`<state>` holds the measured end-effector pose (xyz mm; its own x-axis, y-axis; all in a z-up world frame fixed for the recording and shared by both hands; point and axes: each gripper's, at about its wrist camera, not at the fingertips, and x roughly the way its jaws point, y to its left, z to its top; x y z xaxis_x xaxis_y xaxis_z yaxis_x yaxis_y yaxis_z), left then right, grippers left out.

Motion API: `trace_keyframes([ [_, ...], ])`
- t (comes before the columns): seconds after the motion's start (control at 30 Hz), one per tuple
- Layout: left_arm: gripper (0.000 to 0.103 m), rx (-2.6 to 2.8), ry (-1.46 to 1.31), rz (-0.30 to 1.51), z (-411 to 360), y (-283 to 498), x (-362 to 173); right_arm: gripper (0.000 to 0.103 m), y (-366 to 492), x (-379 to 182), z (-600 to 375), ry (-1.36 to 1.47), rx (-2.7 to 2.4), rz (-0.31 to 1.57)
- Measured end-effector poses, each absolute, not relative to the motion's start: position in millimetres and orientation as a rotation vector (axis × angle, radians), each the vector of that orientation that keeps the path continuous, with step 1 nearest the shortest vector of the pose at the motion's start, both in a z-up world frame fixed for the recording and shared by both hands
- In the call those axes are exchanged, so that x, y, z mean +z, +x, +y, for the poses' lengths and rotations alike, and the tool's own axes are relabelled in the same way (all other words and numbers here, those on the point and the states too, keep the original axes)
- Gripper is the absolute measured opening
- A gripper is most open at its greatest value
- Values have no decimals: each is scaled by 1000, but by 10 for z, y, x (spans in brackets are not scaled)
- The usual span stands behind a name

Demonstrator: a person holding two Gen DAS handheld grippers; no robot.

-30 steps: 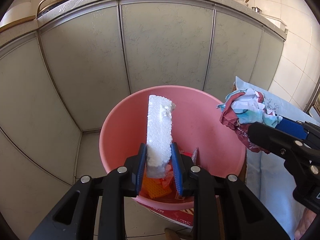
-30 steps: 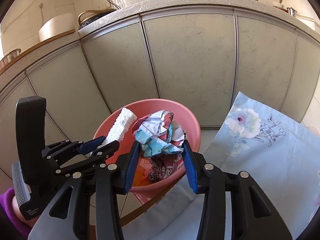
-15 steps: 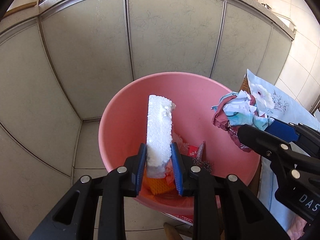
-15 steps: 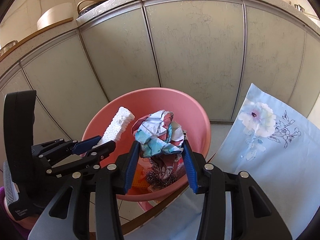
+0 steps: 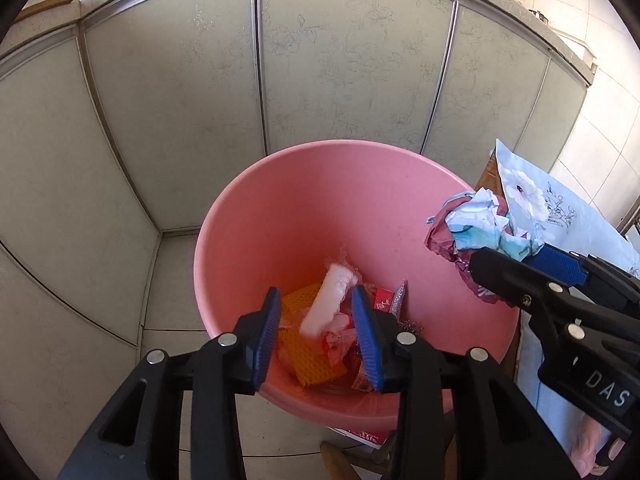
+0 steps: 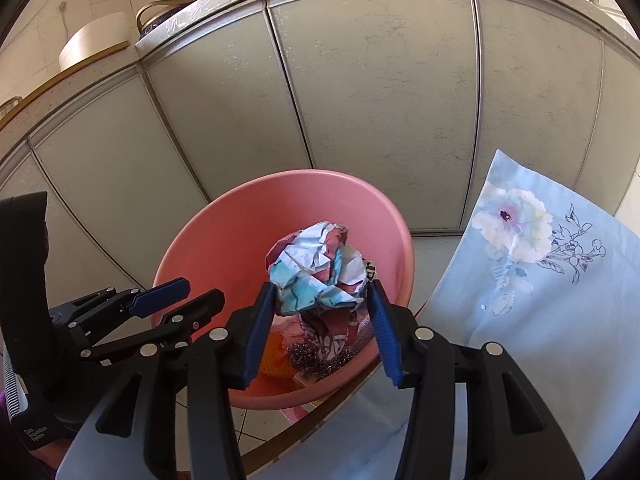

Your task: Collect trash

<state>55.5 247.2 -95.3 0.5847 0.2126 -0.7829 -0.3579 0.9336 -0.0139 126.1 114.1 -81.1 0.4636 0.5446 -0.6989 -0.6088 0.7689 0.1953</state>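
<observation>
A pink bin (image 5: 280, 208) stands on the floor by the cabinets, also in the right wrist view (image 6: 224, 240). My left gripper (image 5: 320, 332) is open over the bin; a white foam block (image 5: 328, 304) lies loose inside on orange mesh (image 5: 308, 352) and other trash. My right gripper (image 6: 324, 320) is shut on a crumpled wad of printed paper (image 6: 316, 272), held above the bin's right side; the wad also shows in the left wrist view (image 5: 476, 228).
Grey cabinet doors (image 5: 320, 60) stand right behind the bin. A light blue floral cloth (image 6: 540, 280) covers a surface to the right. A steel scourer (image 6: 316, 356) lies in the bin. Tiled floor (image 5: 168, 264) lies to the left.
My left gripper opened and the foam block dropped into the bin. Both grippers moved closer over the bin. The right gripper still holds the paper wad.
</observation>
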Motion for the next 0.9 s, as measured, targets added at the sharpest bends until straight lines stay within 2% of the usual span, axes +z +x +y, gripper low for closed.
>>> trace_keyframes([
  [0.37, 41, 327, -179, 886, 2453, 504, -919, 50, 1233, -818, 1110, -79, 712, 823],
  [0.9, 43, 316, -174, 873, 2418, 460, -839, 50, 1143, -718, 1009, -77, 708, 798],
])
